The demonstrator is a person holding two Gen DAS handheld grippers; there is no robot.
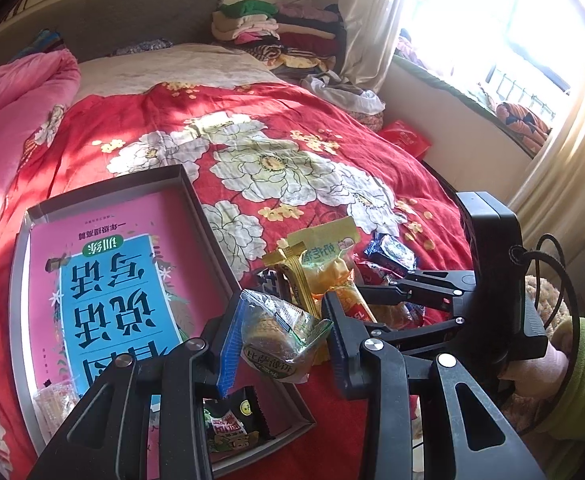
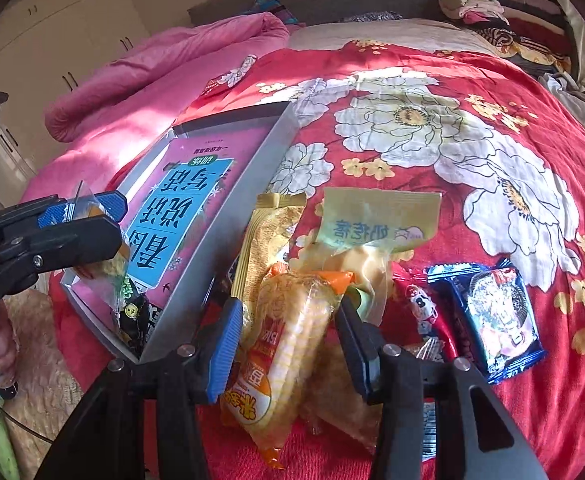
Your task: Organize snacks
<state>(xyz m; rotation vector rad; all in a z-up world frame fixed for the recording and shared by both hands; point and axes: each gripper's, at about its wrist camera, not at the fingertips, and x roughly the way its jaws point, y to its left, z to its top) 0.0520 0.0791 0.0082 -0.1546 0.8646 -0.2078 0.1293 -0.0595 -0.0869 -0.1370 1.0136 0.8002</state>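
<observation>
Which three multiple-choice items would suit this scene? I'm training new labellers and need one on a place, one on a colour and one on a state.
1. Where does the grey box lie?
A. on the red flowered bedspread
B. on the window sill
C. on the pile of folded clothes

2. What colour is the cover of the book in the box?
A. green with a white panel
B. pink with a blue panel
C. plain black

3. How is the left gripper?
A. open and empty
B. shut on the book
C. shut on a clear biscuit packet

Key:
1 A: the grey box rests on the bedspread.
2 B: the book shows a blue panel on pink.
3 C: the left gripper pinches the biscuit packet above the box's near corner.
</observation>
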